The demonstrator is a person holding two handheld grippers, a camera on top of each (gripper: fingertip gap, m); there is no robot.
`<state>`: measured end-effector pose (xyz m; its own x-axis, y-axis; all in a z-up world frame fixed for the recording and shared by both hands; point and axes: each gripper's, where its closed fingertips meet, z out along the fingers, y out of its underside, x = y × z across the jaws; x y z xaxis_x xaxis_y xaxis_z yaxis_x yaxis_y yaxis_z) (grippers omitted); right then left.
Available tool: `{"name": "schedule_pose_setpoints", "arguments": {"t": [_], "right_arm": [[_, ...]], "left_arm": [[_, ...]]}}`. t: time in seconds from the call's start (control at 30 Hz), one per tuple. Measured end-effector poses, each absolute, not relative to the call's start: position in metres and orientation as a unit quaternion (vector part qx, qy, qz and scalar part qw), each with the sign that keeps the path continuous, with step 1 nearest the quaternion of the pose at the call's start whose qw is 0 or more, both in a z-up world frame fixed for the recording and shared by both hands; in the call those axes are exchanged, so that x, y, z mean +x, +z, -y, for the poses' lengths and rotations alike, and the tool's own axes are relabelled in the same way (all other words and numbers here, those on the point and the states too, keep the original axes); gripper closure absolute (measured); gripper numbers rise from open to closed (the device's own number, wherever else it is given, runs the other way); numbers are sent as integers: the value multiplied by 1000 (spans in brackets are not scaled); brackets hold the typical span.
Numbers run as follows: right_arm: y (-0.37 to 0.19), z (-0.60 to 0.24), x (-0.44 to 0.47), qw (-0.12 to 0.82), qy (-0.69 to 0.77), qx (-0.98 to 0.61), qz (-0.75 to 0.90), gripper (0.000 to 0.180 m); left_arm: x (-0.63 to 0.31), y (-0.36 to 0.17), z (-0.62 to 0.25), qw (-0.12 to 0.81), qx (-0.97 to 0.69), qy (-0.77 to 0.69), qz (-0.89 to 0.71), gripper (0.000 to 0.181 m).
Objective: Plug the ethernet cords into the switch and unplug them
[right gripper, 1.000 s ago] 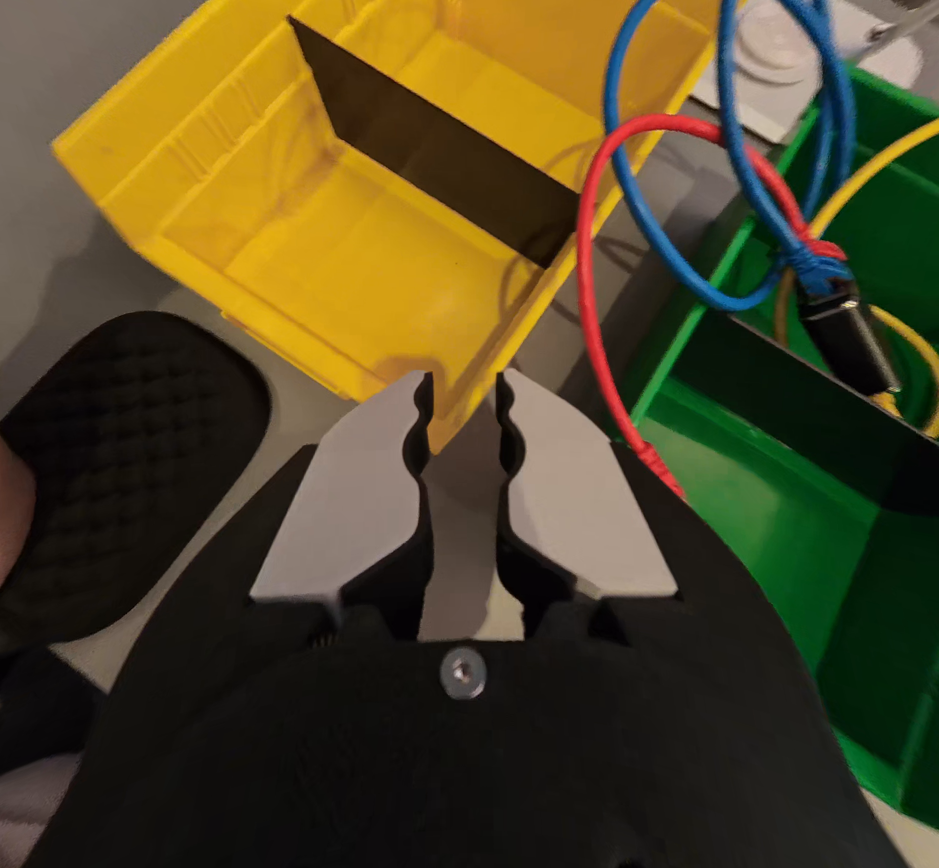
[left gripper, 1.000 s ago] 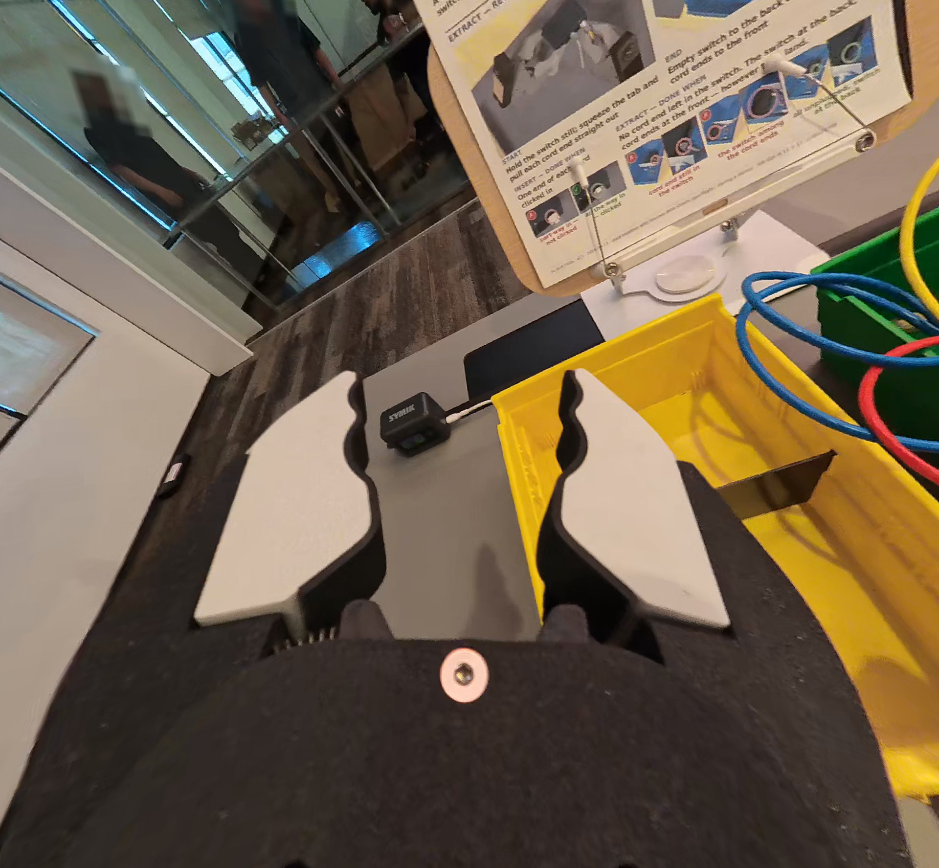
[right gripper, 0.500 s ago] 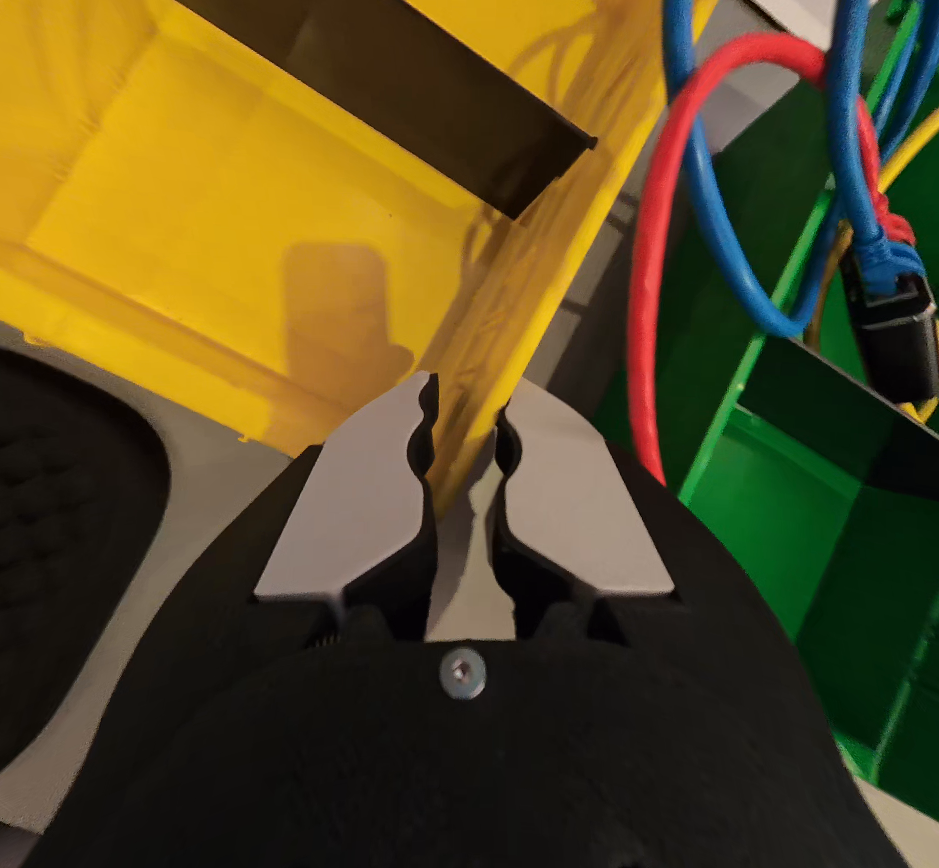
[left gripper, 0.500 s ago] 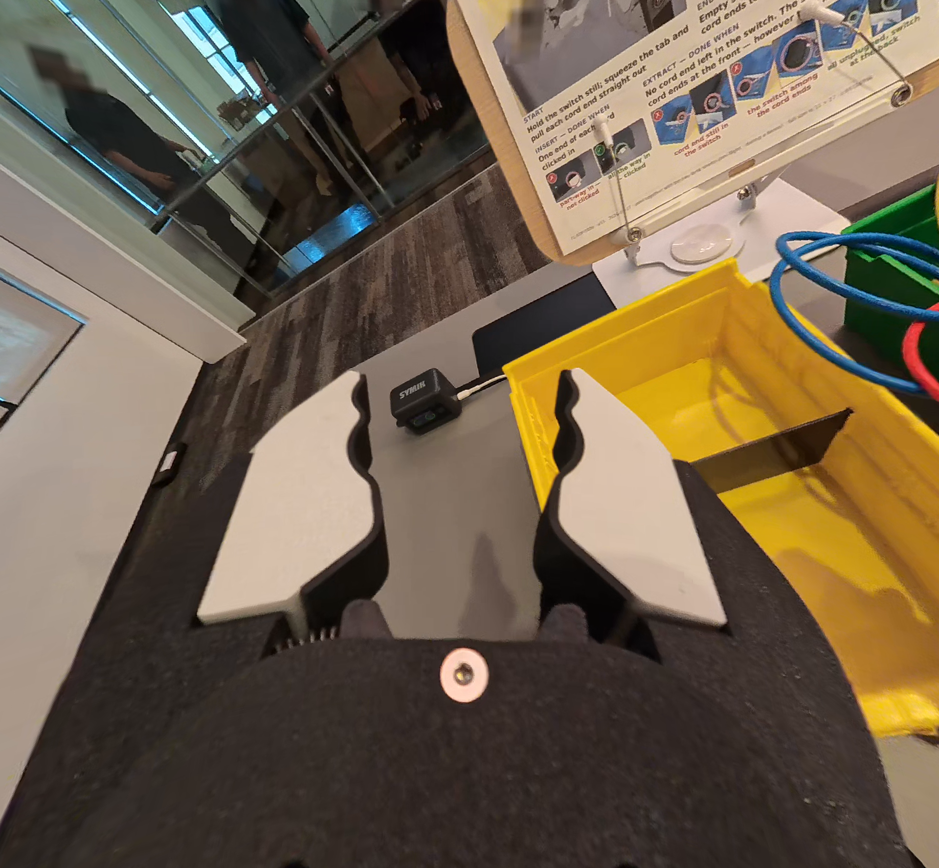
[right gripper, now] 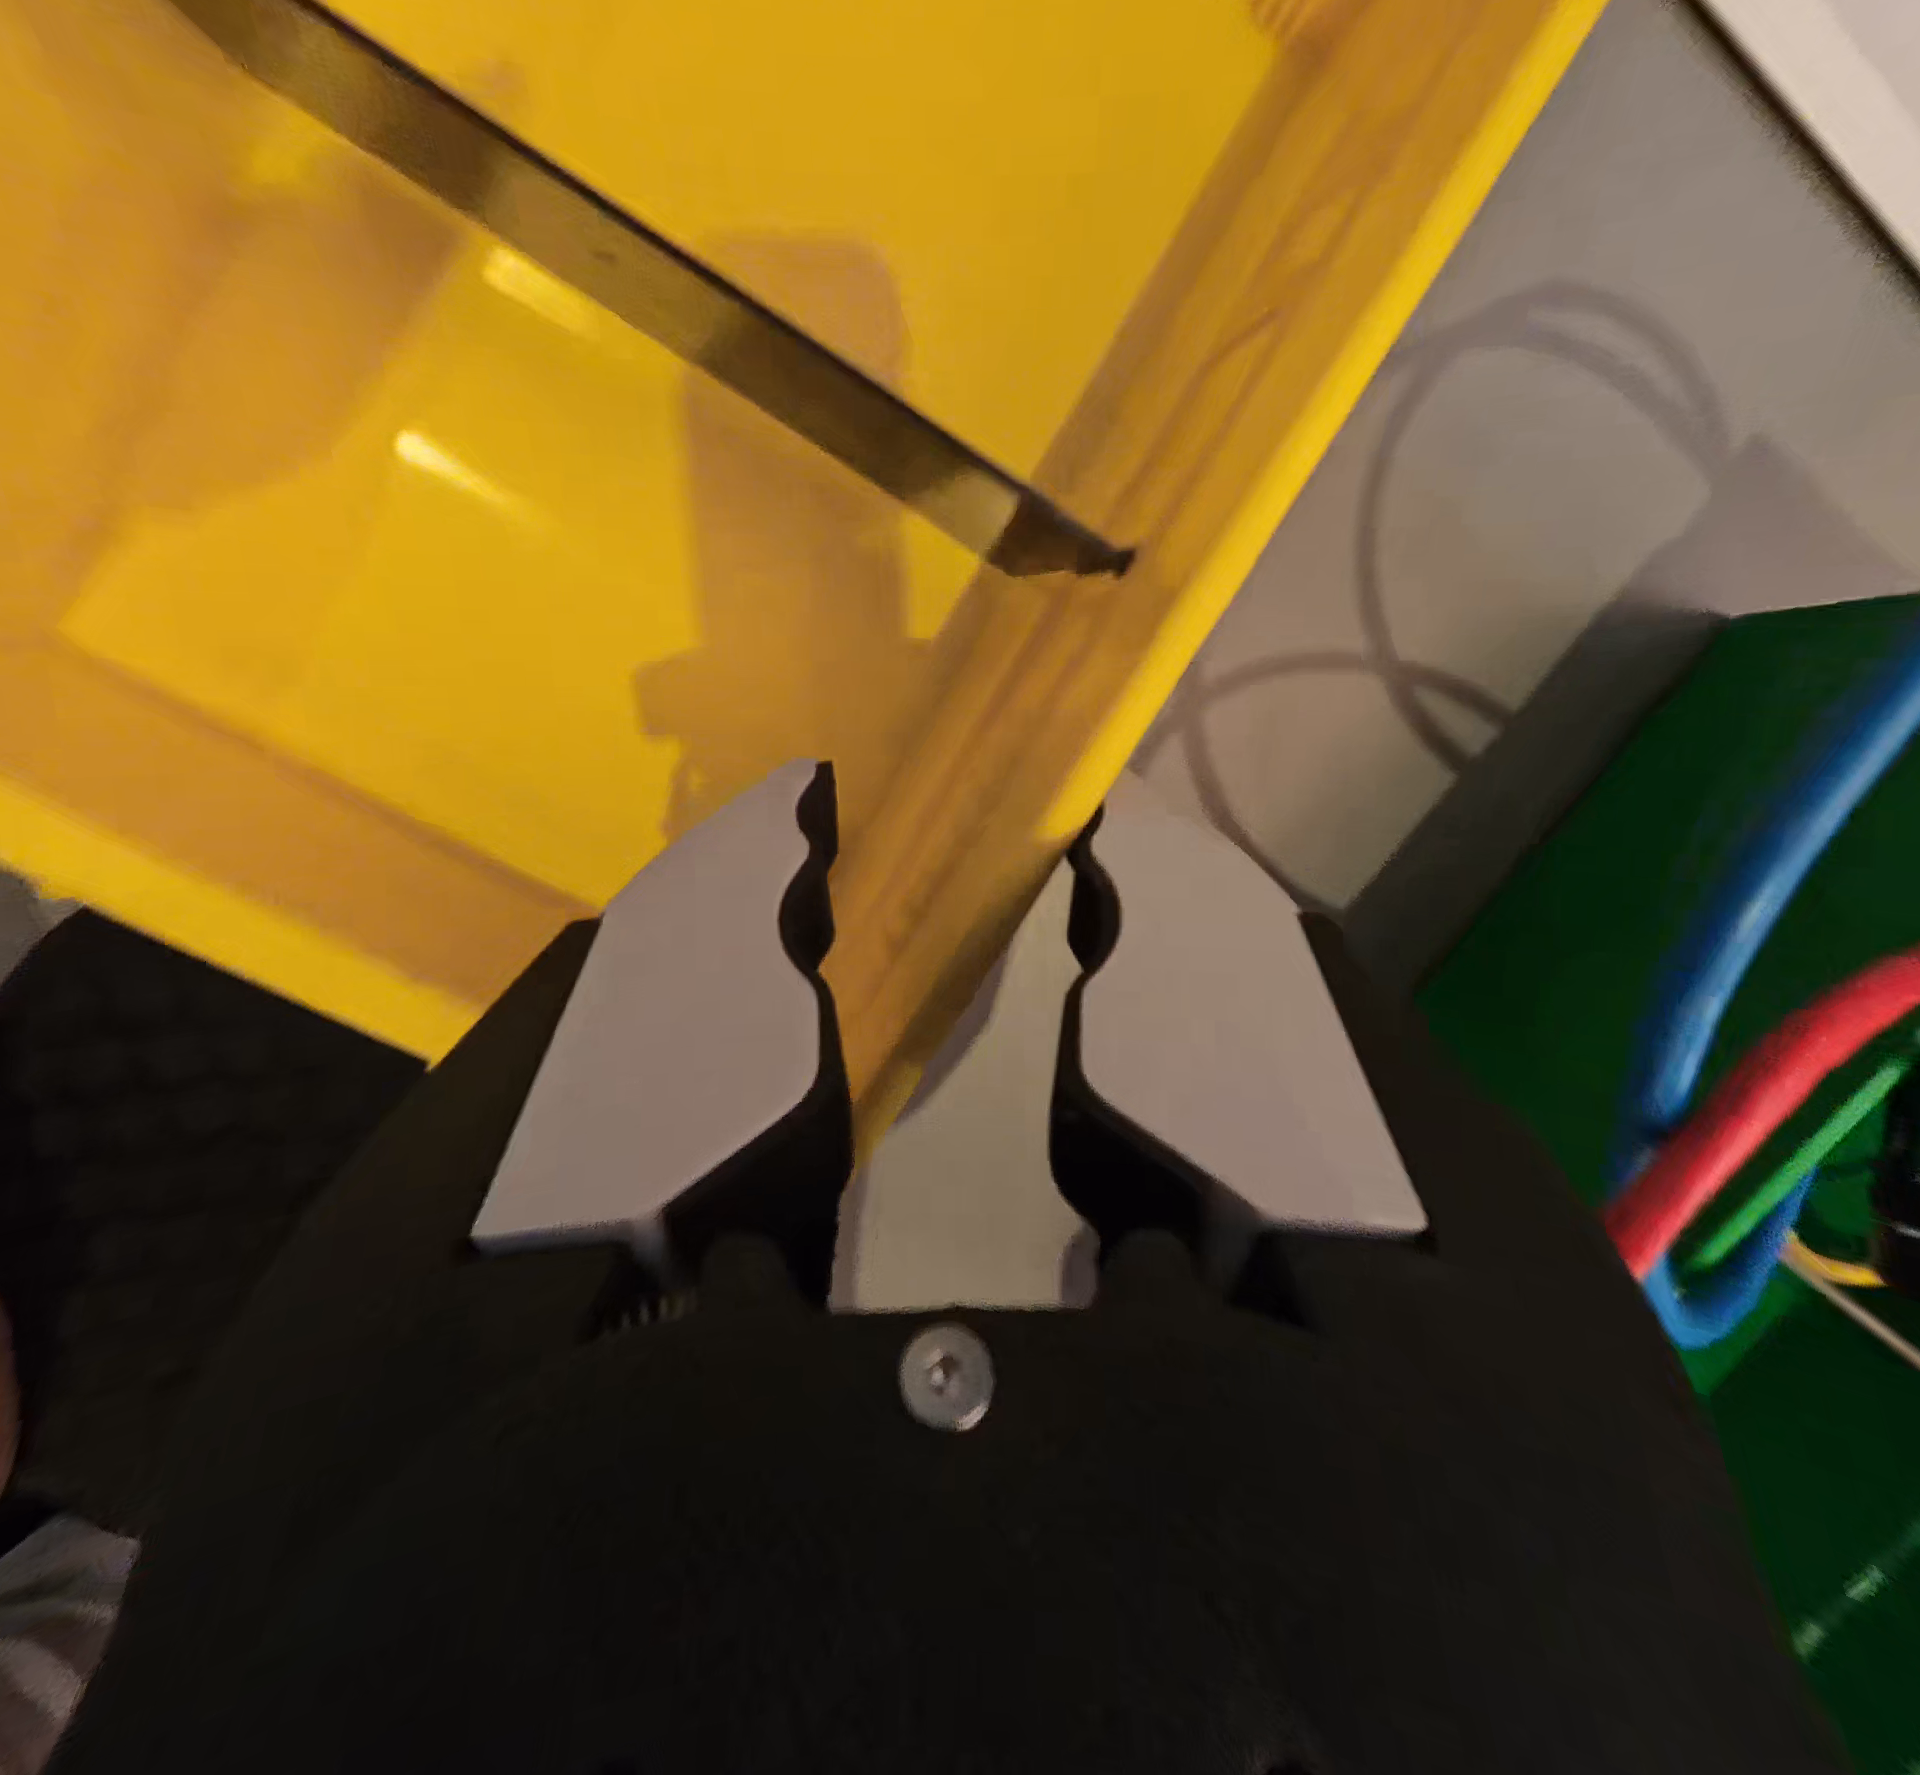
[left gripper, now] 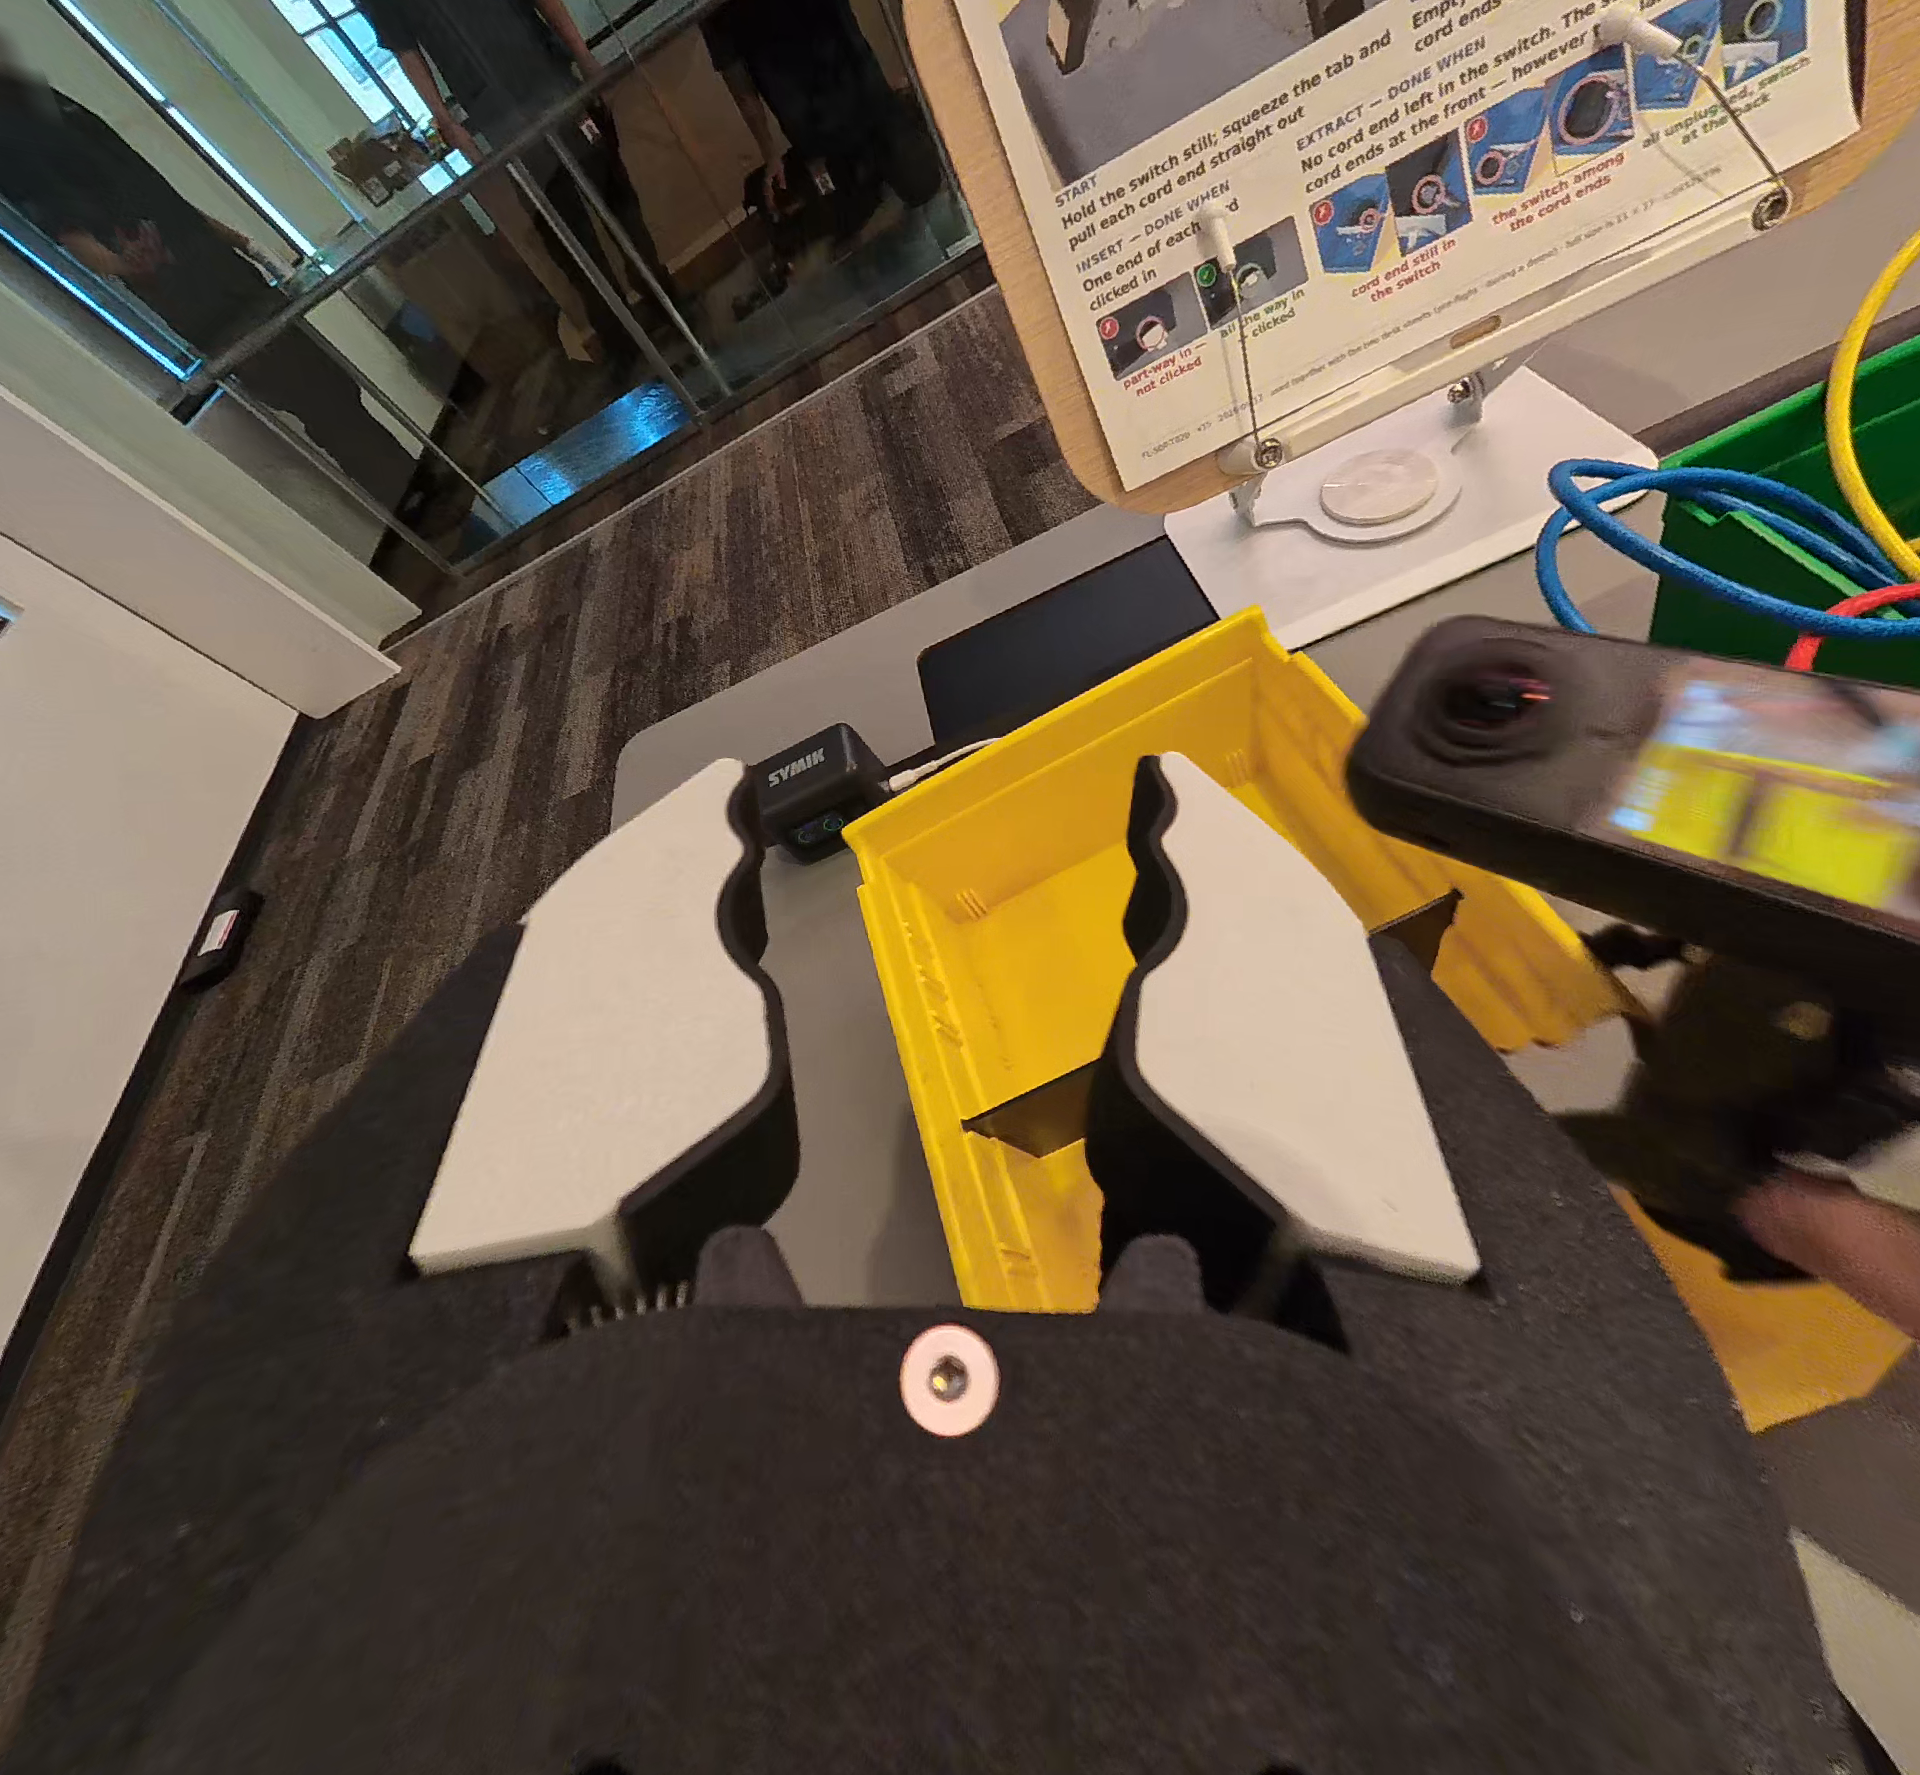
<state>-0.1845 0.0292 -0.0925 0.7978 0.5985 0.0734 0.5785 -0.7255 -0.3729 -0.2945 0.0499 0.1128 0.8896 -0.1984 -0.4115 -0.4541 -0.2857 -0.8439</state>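
A yellow bin [left gripper: 1039, 852] with a black divider [right gripper: 623, 271] stands on the grey table and holds nothing. My left gripper [left gripper: 940, 769] is open, and the bin's left wall stands between its fingers. My right gripper [right gripper: 954, 795] is open astride the bin's right wall [right gripper: 1351, 219]. Blue [right gripper: 1766, 873], red [right gripper: 1766, 1091] and yellow [left gripper: 1860, 354] ethernet cords loop out of a green bin [right gripper: 1766, 1517] on the right. The switch is not clearly in view. The right gripper's black body [left gripper: 1662, 790] shows blurred in the left wrist view.
An instruction board [left gripper: 1351, 115] on a white stand rises behind the bins. A small black device [left gripper: 810, 785] with a white cable lies on the table by the yellow bin's far left corner. The table's left edge drops to dark carpet. People stand behind a glass wall. My hands' fingertips stand some 25 cm from each other.
My left gripper moved right, so the yellow bin's left wall now sits between its fingers. My right gripper pushed forward along the bin's right wall and its fingers opened wider.
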Motion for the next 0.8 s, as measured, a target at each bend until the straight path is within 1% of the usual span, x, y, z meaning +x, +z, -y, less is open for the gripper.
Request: {"name": "schedule_pose_setpoints", "arguments": {"t": [0.03, 0.17, 0.23, 0.4, 0.43, 0.53, 0.6, 0.67, 0.73, 0.8], "right_arm": [[-97, -34, -184, 170, 20, -934, 315, 136], [-115, -41, -185, 97, 37, -953, 284, 150], [-116, -49, -183, 98, 38, -960, 259, 157], [-123, -54, -178, 65, 33, -969, 234, 159], [-124, -54, -178, 67, 41, -972, 222, 162], [-127, -57, -179, 84, 45, -971, 218, 162], [-137, -48, -178, 42, 50, -973, 222, 159], [-138, -47, -179, 27, 57, -975, 215, 160], [-137, -44, -184, 4, 73, -971, 227, 172], [-137, -46, -185, -4, 81, -973, 214, 173]], "left_arm": [[-293, 112, -50, 560, -794, 115, -208, 114], [-287, 110, -52, 556, -794, 117, -218, 114], [-284, 109, -53, 554, -794, 118, -221, 114], [-277, 105, -56, 548, -794, 123, -231, 114], [-276, 105, -56, 547, -795, 123, -232, 114], [-274, 105, -56, 546, -794, 124, -236, 114], [-273, 106, -55, 548, -793, 121, -235, 114], [-272, 106, -54, 549, -792, 121, -238, 115], [-271, 106, -54, 548, -792, 121, -239, 115], [-271, 107, -53, 549, -792, 120, -240, 115]]}}
